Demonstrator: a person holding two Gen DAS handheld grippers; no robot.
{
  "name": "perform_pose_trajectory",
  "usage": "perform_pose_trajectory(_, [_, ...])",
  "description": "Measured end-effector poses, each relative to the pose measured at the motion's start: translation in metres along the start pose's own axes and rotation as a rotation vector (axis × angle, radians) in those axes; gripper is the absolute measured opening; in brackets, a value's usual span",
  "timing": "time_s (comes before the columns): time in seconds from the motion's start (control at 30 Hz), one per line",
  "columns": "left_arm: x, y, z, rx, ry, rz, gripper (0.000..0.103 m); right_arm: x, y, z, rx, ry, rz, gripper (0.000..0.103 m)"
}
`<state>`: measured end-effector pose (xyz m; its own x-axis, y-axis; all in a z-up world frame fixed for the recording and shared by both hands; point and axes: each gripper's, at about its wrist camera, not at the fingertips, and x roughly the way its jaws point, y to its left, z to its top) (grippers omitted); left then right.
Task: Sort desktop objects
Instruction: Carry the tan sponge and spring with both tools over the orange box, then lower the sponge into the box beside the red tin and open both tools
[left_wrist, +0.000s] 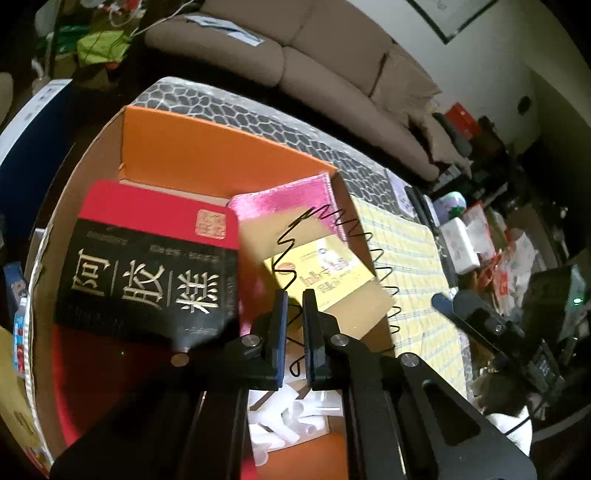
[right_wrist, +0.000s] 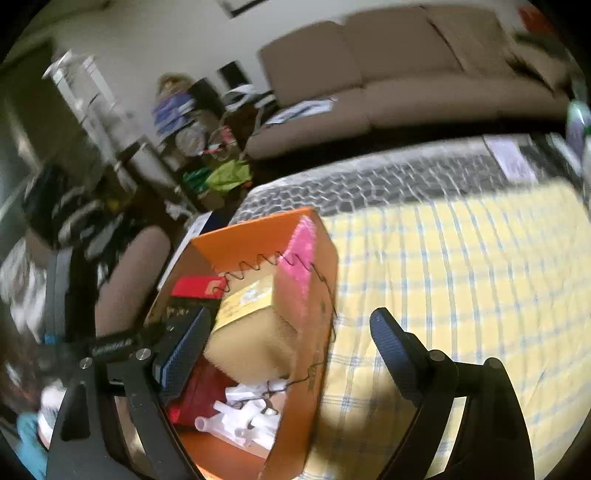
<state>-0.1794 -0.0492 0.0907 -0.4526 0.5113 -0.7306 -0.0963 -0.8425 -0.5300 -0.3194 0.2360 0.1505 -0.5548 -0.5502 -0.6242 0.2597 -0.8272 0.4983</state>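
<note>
The left gripper (left_wrist: 294, 306) hung over the open orange box (left_wrist: 221, 155), its two fingers drawn close together with one black coiled wire (left_wrist: 291, 236) running through the narrow gap between them; the pads appeared to pinch it, though the thin wire made contact hard to confirm. From the fingertips the wire zigzagged away ahead and looped back down the right side, over the box's right wall. Directly ahead of the fingers lay one yellow carton (left_wrist: 328, 277), tilted, and beyond it one pink glittery packet (left_wrist: 288, 195) leaning against the box's far right corner. To the left of the fingers sat one red and black box with gold characters (left_wrist: 147, 273). Beneath the gripper, a heap of white plastic tubes (left_wrist: 295, 417) lay on the box floor; their number could not be counted. To the right of the box spread one yellow checked cloth (left_wrist: 410, 266).

The right gripper (right_wrist: 288, 325) stood wide open, its left finger over the box interior, its right finger over the cloth (right_wrist: 461, 277). Between them were the carton (right_wrist: 247, 299) and the packet (right_wrist: 303, 258), with the wire (right_wrist: 258, 264) strung across the box top. One beige sofa (right_wrist: 406, 74) stood far ahead.
</note>
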Motion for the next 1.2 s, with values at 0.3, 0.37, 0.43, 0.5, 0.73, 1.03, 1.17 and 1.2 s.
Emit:
perform_pose_trajectory(0.3, [-0.01, 0.001, 0.001, 0.011, -0.029, 0.045, 0.007, 0.013, 0.007, -0.005, -0.006, 0.057, 0.071, 0.09])
perform_pose_trajectory(0.37, [-0.007, 0.001, -0.001, 0.007, -0.014, 0.051, 0.007, 0.024, 0.003, -0.01, 0.014, 0.087, 0.076, 0.09])
perform_pose_trajectory(0.43, [-0.005, 0.001, -0.005, 0.009, -0.004, 0.052, 0.007, 0.035, -0.002, -0.016, 0.044, 0.113, 0.087, 0.09])
perform_pose_trajectory(0.5, [-0.003, -0.001, -0.007, 0.012, 0.0, 0.044, 0.007, 0.04, -0.008, -0.02, 0.103, 0.113, 0.16, 0.091])
perform_pose_trajectory(0.73, [0.008, -0.006, -0.007, 0.006, 0.024, 0.046, 0.007, 0.018, -0.002, -0.013, 0.125, 0.026, 0.234, 0.092])
perform_pose_trajectory(1.03, [-0.023, 0.017, -0.007, -0.061, -0.025, 0.037, 0.01, 0.032, 0.047, -0.019, -0.033, 0.165, 0.295, 0.092])
perform_pose_trajectory(1.17, [-0.043, 0.019, -0.004, -0.046, -0.043, 0.022, 0.014, 0.037, 0.079, -0.033, -0.174, 0.232, 0.243, 0.092])
perform_pose_trajectory(1.2, [-0.047, 0.018, -0.004, -0.04, -0.045, 0.019, 0.015, 0.037, 0.083, -0.036, -0.188, 0.245, 0.252, 0.092])
